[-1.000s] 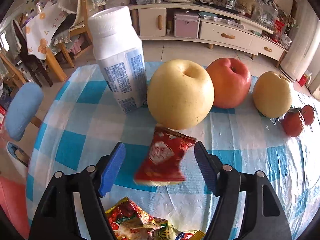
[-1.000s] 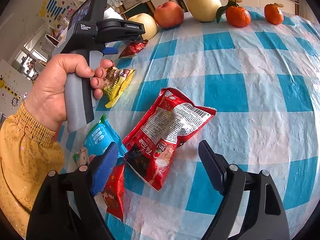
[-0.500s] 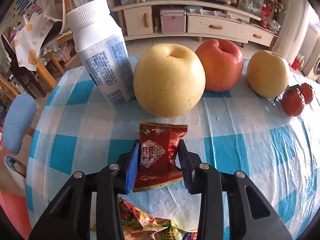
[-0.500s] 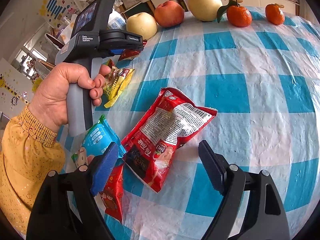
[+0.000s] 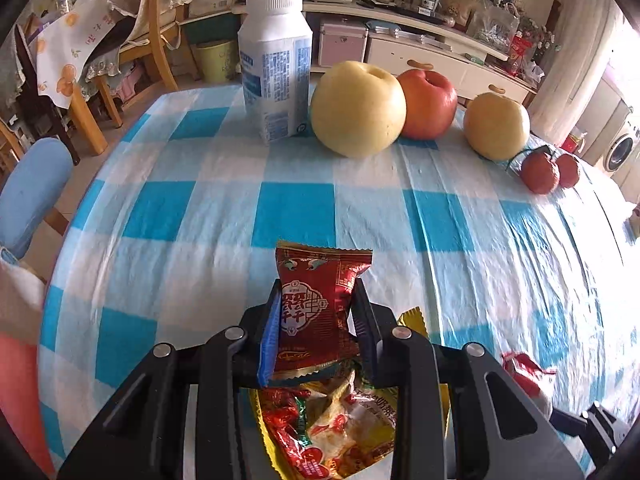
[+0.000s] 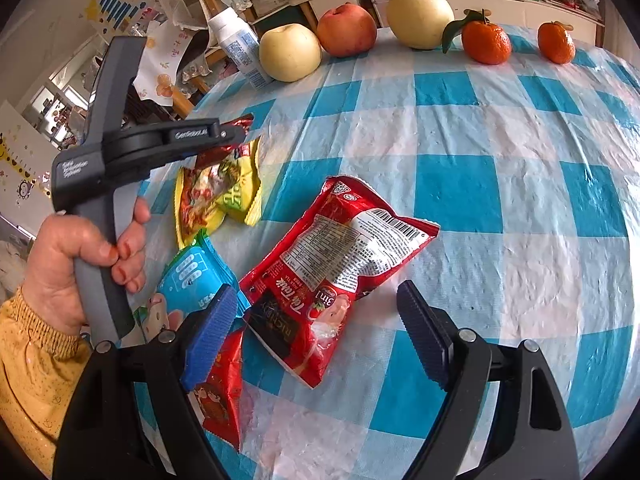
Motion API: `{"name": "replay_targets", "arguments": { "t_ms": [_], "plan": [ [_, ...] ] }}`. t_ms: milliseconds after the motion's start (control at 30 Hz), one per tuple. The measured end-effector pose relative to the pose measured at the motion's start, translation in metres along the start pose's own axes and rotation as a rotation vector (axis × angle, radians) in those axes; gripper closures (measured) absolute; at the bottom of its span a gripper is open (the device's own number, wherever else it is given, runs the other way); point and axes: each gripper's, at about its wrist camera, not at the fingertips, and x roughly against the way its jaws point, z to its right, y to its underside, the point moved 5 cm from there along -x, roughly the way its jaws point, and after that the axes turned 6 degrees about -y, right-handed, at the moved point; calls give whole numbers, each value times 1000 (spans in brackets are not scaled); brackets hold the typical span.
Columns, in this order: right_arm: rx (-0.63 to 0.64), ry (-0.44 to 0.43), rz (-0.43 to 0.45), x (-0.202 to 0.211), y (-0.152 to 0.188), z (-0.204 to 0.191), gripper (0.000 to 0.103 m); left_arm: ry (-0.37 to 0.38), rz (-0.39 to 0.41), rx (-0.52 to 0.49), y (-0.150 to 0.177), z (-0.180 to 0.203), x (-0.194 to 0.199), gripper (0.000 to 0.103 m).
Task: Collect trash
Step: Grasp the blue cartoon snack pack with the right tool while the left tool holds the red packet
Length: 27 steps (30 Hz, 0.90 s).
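The left hand-held gripper [image 5: 316, 320] had just closed on the red wrapper [image 5: 316, 300], which a second earlier lay loose between open jaws near the pear [image 5: 358, 108]. It now held the wrapper pinched and clear of the bench [image 5: 200, 208], back over the yellow packet [image 5: 332, 428] and away from the fruit. The right hand-held gripper [image 6: 316, 336] had not moved; it hung open and empty above the big red packet [image 6: 336, 272]. One piece looked secured; several wrappers were still left to collect.
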Motion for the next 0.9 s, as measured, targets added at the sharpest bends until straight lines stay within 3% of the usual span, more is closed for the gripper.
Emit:
{"name": "replay_targets", "arguments": {
  "t_ms": [200, 400, 633, 900],
  "plan": [
    [23, 19, 6, -2, 2, -5, 20, 49, -7, 23, 41, -6, 22, 69],
    [69, 63, 16, -6, 3, -12, 20, 72, 62, 102, 60, -34, 54, 69],
    [119, 24, 34, -8, 3, -28, 20, 57, 148, 176, 70, -77, 82, 69],
    [166, -78, 40, 11, 17, -70, 20, 79, 162, 201, 77, -94, 80, 69]
  ]
}}
